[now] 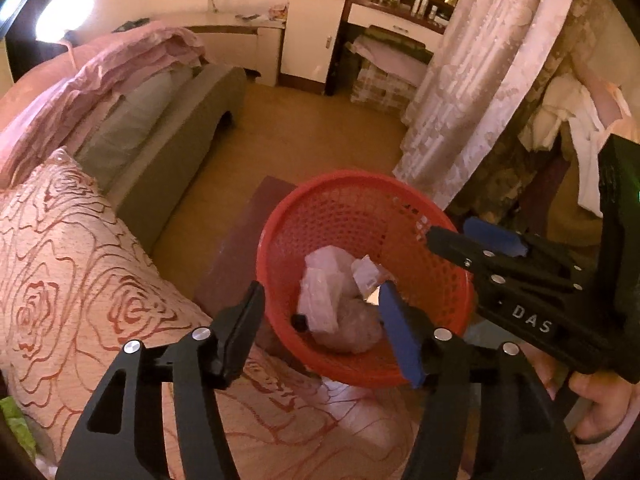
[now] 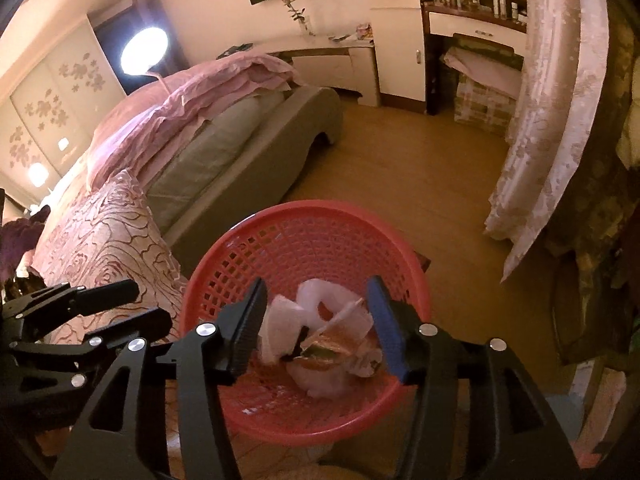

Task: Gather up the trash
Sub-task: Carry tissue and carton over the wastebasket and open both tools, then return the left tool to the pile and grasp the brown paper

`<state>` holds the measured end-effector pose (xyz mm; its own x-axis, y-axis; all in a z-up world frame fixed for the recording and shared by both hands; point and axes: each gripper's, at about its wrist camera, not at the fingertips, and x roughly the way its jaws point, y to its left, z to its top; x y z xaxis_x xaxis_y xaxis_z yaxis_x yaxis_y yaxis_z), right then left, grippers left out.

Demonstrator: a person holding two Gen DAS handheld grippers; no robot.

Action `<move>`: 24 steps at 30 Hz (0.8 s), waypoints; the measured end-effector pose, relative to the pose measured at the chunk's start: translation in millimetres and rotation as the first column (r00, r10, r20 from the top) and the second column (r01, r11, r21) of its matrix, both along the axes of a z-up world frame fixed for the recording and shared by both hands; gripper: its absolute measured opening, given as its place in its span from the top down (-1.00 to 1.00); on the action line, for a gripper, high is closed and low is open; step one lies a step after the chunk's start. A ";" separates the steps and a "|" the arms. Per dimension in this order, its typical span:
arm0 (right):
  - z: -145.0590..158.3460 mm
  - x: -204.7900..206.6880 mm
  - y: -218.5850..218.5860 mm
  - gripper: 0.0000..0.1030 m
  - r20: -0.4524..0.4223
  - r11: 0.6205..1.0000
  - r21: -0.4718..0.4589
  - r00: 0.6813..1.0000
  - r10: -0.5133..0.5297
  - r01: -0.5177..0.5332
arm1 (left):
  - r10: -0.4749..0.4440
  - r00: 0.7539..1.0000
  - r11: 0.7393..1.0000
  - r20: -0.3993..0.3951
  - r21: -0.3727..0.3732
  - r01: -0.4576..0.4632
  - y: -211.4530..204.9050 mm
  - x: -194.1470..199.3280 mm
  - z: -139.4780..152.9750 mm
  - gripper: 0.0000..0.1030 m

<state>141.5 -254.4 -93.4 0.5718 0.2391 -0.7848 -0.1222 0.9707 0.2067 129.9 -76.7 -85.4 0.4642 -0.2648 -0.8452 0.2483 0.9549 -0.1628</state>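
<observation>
I hold both grippers over the round red plastic mesh basket (image 1: 440, 280), which stands on the tan floor beside the bed with the rose-patterned pink cover (image 1: 80, 264). My left gripper (image 1: 320, 330) has its jaws standing apart with nothing between the pads; its black finger (image 1: 240, 332) hangs over the basket's near left rim, and its blue-padded finger (image 1: 400, 336) sits over the basket's inside. The trash, crumpled white tissue and clear plastic wrappers (image 1: 336, 300), lies loose at the bottom of the basket, below and between those fingers, not touched by them. My right gripper (image 2: 316, 322) also hangs with jaws apart above the basket (image 2: 224, 264). Between its fingers, but lower down, lies the same heap (image 2: 324, 344), with a shiny gold-and-green wrapper (image 2: 324, 350) on top. Neither pad presses on anything.
</observation>
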 end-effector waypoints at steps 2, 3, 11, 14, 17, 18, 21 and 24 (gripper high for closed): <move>3.2 -2.4 -1.3 -0.12 0.004 1.000 0.003 1.000 -0.010 0.010 | 0.011 1.000 1.000 0.013 0.010 -0.012 2.8 -2.2 4.5 -0.25; 5.0 -3.7 -2.0 -0.19 0.007 1.000 0.005 1.000 -0.015 0.015 | 0.021 1.000 1.000 0.022 0.015 -0.021 5.1 -3.9 7.2 -0.28; 19.5 -18.0 4.8 -0.44 0.051 1.000 -0.008 0.998 -0.023 0.023 | 0.075 0.995 0.997 0.068 0.023 -0.076 21.9 -18.6 23.3 -0.40; 23.7 -24.2 12.1 -0.45 0.069 1.000 -0.014 0.998 -0.004 0.005 | 0.094 0.992 0.995 0.089 0.026 -0.097 27.7 -26.3 30.3 -0.40; 26.1 -28.2 19.3 -0.45 0.073 1.000 -0.010 0.997 0.022 -0.021 | 0.114 0.987 0.993 0.111 0.023 -0.117 34.3 -35.3 38.2 -0.42; 26.5 -30.0 22.3 -0.45 0.074 1.000 -0.008 0.997 0.030 -0.029 | 0.123 0.985 0.992 0.119 0.022 -0.127 37.4 -38.5 41.1 -0.42; 28.3 -34.6 32.6 -0.45 0.077 0.998 -0.001 0.995 0.059 -0.059 | 0.153 0.979 0.988 0.135 0.015 -0.156 49.0 -47.4 48.6 -0.43; 30.9 -39.2 44.7 -0.45 0.080 0.996 0.009 0.993 0.089 -0.091 | 0.185 0.972 0.982 0.143 0.007 -0.187 61.2 -54.5 54.5 -0.44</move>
<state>102.3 -209.7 -62.5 0.6079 0.3022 -0.7343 -0.2255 0.9524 0.2053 75.4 -15.5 -30.9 0.6190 -0.1458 -0.7718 0.0851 0.9893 -0.1187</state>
